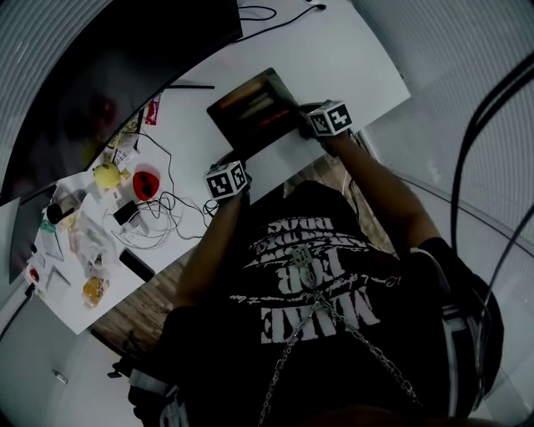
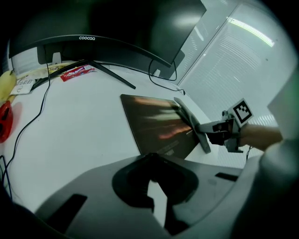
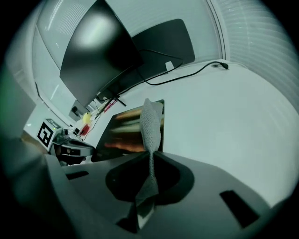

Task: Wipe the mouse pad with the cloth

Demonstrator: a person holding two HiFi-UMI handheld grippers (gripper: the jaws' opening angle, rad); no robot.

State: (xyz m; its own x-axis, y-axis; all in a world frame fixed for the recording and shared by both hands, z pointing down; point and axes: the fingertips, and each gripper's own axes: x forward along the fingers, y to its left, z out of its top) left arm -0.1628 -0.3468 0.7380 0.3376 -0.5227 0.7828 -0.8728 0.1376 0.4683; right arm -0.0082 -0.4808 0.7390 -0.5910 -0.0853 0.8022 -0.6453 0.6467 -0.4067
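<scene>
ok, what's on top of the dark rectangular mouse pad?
Only the grey woven cloth, pinched in the right gripper, lying along the mouse pad at its right edge. The rest is bare; the strip under the cloth is hidden.

A white table [image 1: 350,58] runs slantwise across the room, and a dark mouse pad [image 1: 254,108] lies flat near its front edge, with bare tabletop around it. A curved black monitor [image 2: 93,44] stands at the back on thin splayed legs, with a red packet [image 1: 153,109] beside them and a black cable [image 1: 275,21] trailing over the far end. Toward the other end sit a yellow object [image 1: 107,175], a red one [image 1: 146,182], a tangle of wires [image 1: 167,208] and small clutter.
</scene>
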